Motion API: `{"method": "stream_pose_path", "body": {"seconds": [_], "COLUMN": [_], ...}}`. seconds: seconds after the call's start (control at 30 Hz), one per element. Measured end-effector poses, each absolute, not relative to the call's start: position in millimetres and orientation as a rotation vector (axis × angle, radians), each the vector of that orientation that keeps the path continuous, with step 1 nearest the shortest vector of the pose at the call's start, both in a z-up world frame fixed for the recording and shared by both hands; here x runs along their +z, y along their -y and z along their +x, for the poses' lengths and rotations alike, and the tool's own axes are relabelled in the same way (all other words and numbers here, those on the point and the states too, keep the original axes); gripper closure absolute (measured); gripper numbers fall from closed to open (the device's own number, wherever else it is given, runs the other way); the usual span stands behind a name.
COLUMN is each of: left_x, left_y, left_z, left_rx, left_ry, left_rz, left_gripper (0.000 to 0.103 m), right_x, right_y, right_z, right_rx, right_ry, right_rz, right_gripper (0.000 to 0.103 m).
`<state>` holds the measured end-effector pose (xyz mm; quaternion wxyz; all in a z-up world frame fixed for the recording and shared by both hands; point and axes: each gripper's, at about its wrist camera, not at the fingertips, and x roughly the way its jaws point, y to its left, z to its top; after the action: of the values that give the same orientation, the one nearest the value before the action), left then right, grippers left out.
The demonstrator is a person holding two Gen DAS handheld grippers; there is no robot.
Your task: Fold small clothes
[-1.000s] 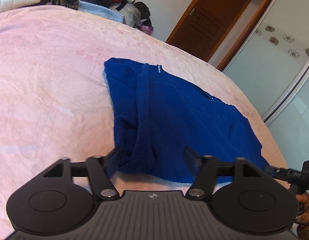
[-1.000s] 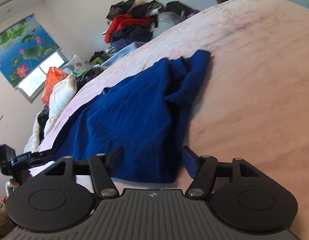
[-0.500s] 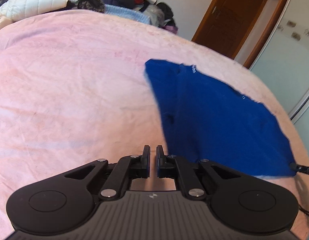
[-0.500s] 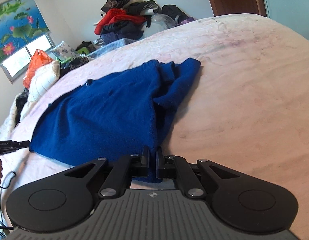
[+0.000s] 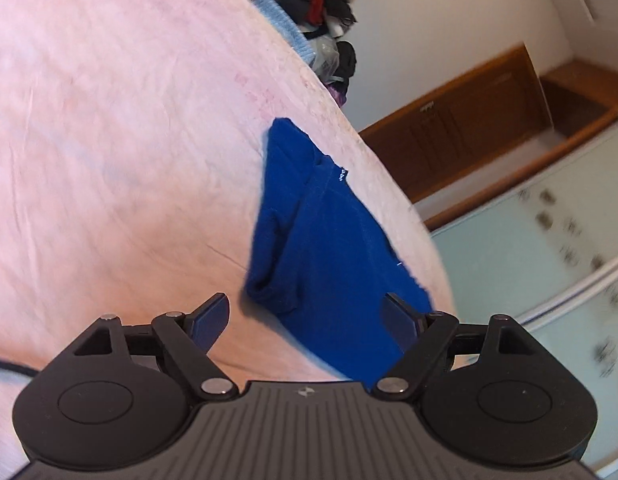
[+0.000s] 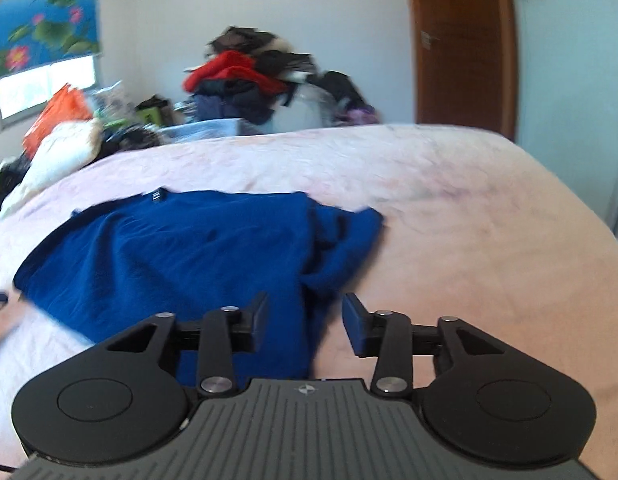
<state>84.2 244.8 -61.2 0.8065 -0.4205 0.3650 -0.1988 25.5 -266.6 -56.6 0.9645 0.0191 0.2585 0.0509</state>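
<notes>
The left gripper (image 5: pixel 307 314) hangs just over the near edge of the blue top (image 5: pixel 325 248). Its two fingers are spread wide apart and have just been opening. The bottom corner of the blue top lies between them, but the pads do not press on it. I think they let go so the cloth can lie flat after a tug.

The blue top is the thing to fold. It lies on the pink bedspread (image 5: pixel 109 160), close to the near edge of the bed. It looks soft and fuzzy, like a knitted sweater. A small row of shiny dots (image 5: pixel 341 176) sits near its neck. One sleeve (image 6: pixel 341 240) is bunched up and wrinkly on the right side of the top. The rest is mostly smooth, so it seems ready for a first fold.

The right gripper (image 6: pixel 305 320) hovers over the blue top's near edge too, beside the bunched sleeve. Its fingers are partly apart and have also just been opening. Cloth shows between them, but they do not pinch it.

Far behind the blue top is a messy pile of clothes (image 6: pixel 261 80), red and dark. The bedspread looks crinkly, with faint flower marks.
</notes>
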Motion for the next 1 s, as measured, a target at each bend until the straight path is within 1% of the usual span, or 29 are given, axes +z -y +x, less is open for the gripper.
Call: {"method": "stream_pose_path", "body": {"seconds": [0.1,0.17,0.2,0.23,0.27,0.3,0.33,0.37,0.4,0.47,0.6,0.63,0.7,0.77,0.8,0.9,0.97,1.0], "left_x": [-73.1,-79.1,-77.7,-76.8,-76.2,-75.4,-76.8,-79.4,-82.7,-84.3,-70.4,-66.7,-63.5,-68.1,-69.3,-56.9,-42.0,-34.5], "left_y": [-236.3,-229.1,-226.6,-223.9,-221.3,-219.4,-216.9,-215.8,-215.2,-217.1,-224.3,-226.8,-229.7,-232.3,-234.4,-236.3,-234.0,-231.6], "left_z": [90.0,95.0,95.1,96.9,98.1,98.8,101.4,102.8,103.9,102.1,90.1,86.2,83.2,84.3,83.1,77.1,77.7,81.1], "left_rx": [-0.434,-0.387,-0.357,-0.340,-0.319,-0.292,-0.287,-0.283,-0.272,-0.227,-0.180,-0.168,-0.132,-0.122,-0.132,-0.124,-0.109,-0.106], "left_ry": [-0.772,-0.770,-0.741,-0.730,-0.732,-0.742,-0.760,-0.782,-0.800,-0.801,-0.741,-0.731,-0.723,-0.757,-0.765,-0.750,-0.723,-0.714], "left_rz": [-1.055,-1.095,-1.095,-1.090,-1.081,-1.067,-1.053,-1.054,-1.059,-1.043,-0.932,-0.905,-0.829,-0.805,-0.813,-0.741,-0.671,-0.639], "left_gripper": [0.020,0.020,0.021,0.021,0.024,0.040,0.060,0.070,0.090,0.093,0.096,0.097,0.097,0.097,0.097,0.097,0.097,0.096], "right_x": [-62.5,-69.3,-72.2,-74.2,-76.8,-79.0,-81.0,-82.9,-85.1,-88.1,-95.4,-97.7,-98.4,-99.5,-99.1,-91.4,-82.5,-76.9], "right_y": [249.4,236.7,230.2,223.1,217.1,211.3,205.9,204.3,203.1,205.4,206.4,206.5,204.4,203.3,202.6,201.7,203.3,203.6], "right_z": [34.2,38.0,38.1,37.4,36.4,34.8,34.5,32.6,29.2,27.0,24.7,25.2,26.1,28.8,30.7,31.2,31.4,33.6], "right_rx": [0.184,0.229,0.245,0.257,0.265,0.266,0.262,0.260,0.254,0.243,0.257,0.264,0.266,0.273,0.281,0.282,0.306,0.323], "right_ry": [-0.553,-0.588,-0.596,-0.605,-0.616,-0.625,-0.630,-0.630,-0.631,-0.636,-0.636,-0.636,-0.640,-0.658,-0.670,-0.691,-0.679,-0.665], "right_rz": [0.051,0.031,0.009,-0.020,-0.049,-0.075,-0.096,-0.111,-0.121,-0.126,-0.154,-0.165,-0.169,-0.170,-0.178,-0.169,-0.120,-0.091], "right_gripper": [0.052,0.050,0.050,0.046,0.042,0.040,0.038,0.037,0.036,0.031,0.022,0.018,0.013,0.003,0.001,0.002,0.008,0.008]}}
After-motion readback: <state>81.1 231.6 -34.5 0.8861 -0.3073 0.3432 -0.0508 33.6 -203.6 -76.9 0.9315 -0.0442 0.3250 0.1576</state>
